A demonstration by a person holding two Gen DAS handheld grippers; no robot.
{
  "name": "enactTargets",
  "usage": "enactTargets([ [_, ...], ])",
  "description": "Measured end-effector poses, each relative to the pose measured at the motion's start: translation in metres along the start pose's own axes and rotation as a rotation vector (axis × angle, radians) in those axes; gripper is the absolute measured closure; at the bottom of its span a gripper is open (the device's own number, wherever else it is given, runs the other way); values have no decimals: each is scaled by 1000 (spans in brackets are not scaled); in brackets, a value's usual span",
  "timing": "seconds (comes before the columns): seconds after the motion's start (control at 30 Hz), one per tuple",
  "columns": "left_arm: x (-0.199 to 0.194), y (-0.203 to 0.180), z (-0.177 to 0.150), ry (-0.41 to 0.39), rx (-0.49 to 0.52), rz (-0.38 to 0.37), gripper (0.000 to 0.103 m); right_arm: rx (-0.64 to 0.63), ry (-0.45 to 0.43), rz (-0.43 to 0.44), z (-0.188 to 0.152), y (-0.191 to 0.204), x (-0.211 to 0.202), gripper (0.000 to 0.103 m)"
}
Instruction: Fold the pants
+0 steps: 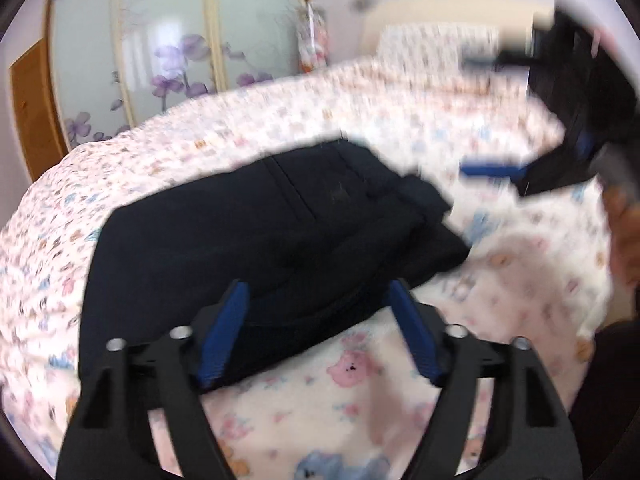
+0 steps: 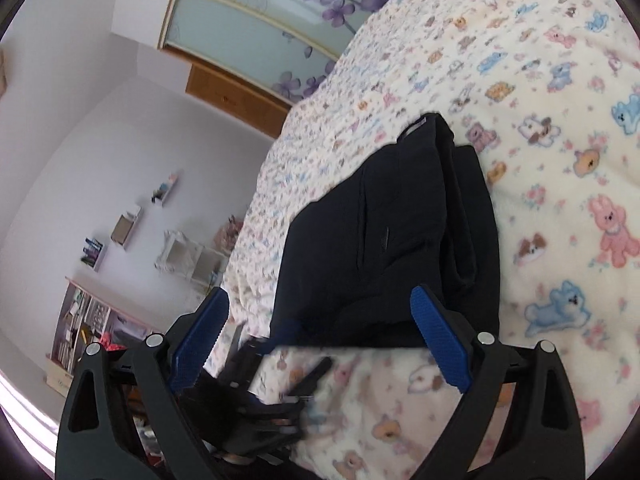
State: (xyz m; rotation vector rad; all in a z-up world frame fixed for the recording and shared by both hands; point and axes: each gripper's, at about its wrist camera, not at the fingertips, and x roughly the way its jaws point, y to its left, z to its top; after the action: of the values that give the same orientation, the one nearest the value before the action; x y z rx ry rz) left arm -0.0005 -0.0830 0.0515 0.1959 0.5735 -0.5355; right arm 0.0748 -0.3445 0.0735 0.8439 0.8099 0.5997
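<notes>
The dark navy pants lie folded in a compact stack on the bed; they also show in the right wrist view. My left gripper is open and empty, its blue pads just above the near edge of the stack. My right gripper is open and empty, held off the near end of the folded pants. In the left wrist view the right gripper shows blurred at the far right, open, away from the pants. In the right wrist view the left gripper shows blurred below the pants.
The bed cover is cream fleece with cartoon animals; it also shows in the right wrist view. A sliding wardrobe with purple flowers stands behind the bed. Wall shelves and a bookcase stand beyond the bed's edge.
</notes>
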Motion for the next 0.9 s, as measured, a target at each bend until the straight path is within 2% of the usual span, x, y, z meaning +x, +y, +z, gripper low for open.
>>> enactTargets([
  [0.03, -7, 5, 2, -24, -24, 1, 20, 14, 11, 9, -2, -3, 1, 8],
  [0.1, -21, 19, 6, -93, -90, 39, 2, 58, 40, 42, -5, -11, 4, 8],
  [0.2, -28, 45, 12, -165, -178, 163, 2, 117, 78, 47, -7, -23, 14, 8],
  [0.3, -21, 66, 6, -176, -253, 304, 2, 127, 102, -9, -10, -28, 25, 9],
  [0.4, -17, 76, -11, -186, -289, 390, 2, 132, 105, -56, -12, -31, 32, 9],
  [0.53, -16, 87, -20, -128, -327, 406, 2, 117, 85, -122, -12, -31, 37, 9],
  [0.7, -15, 79, -23, -143, -291, 387, 2, 92, 32, -235, -11, -26, 44, 9],
  [0.9, -16, 78, -27, -157, -282, 345, 2, 103, -25, -290, -10, -31, 54, 9],
])
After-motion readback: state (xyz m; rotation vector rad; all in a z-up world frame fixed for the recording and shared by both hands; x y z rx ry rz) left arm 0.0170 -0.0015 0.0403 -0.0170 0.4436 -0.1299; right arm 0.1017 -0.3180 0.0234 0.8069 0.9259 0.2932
